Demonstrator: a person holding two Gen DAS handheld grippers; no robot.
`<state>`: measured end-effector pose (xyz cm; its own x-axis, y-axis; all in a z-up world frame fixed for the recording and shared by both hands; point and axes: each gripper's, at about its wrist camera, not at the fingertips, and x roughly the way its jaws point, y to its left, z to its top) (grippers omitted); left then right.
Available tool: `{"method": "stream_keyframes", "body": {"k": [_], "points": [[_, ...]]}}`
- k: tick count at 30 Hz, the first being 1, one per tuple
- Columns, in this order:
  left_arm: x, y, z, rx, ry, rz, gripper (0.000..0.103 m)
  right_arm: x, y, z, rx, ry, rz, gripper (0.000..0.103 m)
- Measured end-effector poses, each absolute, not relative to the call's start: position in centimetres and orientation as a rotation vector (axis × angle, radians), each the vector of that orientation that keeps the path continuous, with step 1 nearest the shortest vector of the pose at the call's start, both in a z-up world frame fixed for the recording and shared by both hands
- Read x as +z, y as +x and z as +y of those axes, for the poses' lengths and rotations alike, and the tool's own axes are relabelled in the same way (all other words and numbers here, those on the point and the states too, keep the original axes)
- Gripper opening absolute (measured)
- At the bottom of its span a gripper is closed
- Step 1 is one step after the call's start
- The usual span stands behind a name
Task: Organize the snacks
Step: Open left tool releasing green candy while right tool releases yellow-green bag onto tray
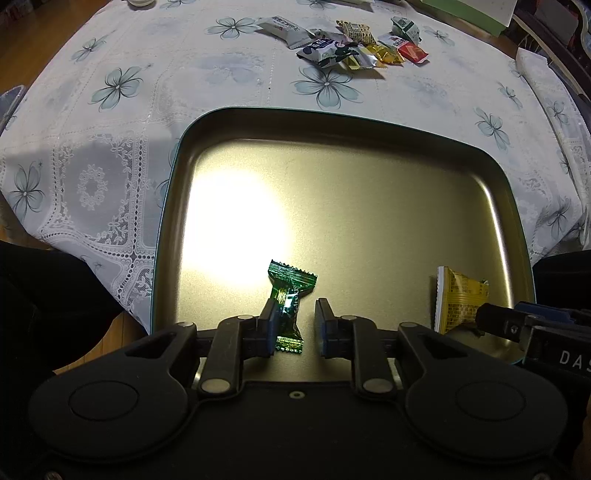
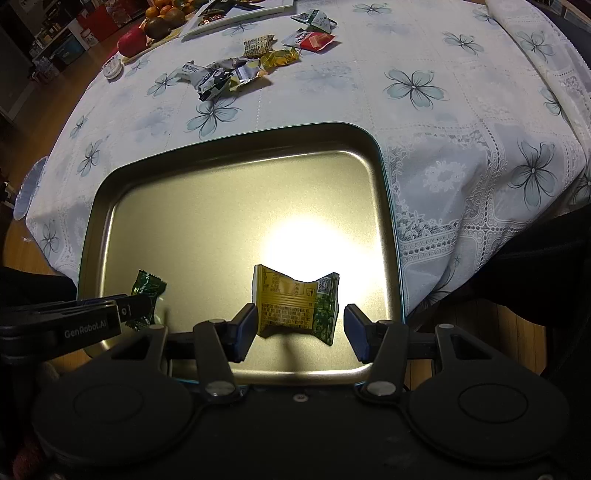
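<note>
Left gripper (image 1: 295,325), jaws parted beside green candy (image 1: 290,302); right gripper (image 2: 301,328), jaws clear of yellow packet (image 2: 295,304); both snacks in tray (image 1: 332,127); lift straight, avoid dragging wrappers; remaining snack pile (image 1: 354,44) on desk.

**Background items, non-task**

Tabletop covered by a white lace tablecloth (image 2: 461,122) printed with grey-blue flowers. Far left corner in the right wrist view: a pile of oranges (image 2: 164,13) with a red fruit (image 2: 131,42) beside it, a small round white container (image 2: 112,68) near them, and a white rectangular plate (image 2: 236,16), contents unclear. Wooden floor (image 1: 22,44) shows past the cloth edge. Green box (image 1: 469,11) at far right in the left wrist view.
</note>
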<state>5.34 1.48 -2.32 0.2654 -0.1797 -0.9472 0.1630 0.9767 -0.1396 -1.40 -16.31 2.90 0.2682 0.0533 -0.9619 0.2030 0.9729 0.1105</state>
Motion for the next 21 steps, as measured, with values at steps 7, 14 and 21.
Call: {"method": "stream_keyframes", "body": {"k": [7,14,21], "points": [[-2.17,5.27,1.53,-0.217,-0.006,1.266,0.052,2.85,-1.38,-16.31,-0.103,0.226,1.300,0.055],[-2.05,5.24,1.45,-0.217,0.002,1.263,0.052,2.70,-1.37,-16.36,-0.103,0.226,1.305,0.055],[-2.00,5.17,1.59,-0.212,-0.003,1.261,0.052,2.66,-1.36,-16.20,-0.097,0.214,1.302,0.059]]}}
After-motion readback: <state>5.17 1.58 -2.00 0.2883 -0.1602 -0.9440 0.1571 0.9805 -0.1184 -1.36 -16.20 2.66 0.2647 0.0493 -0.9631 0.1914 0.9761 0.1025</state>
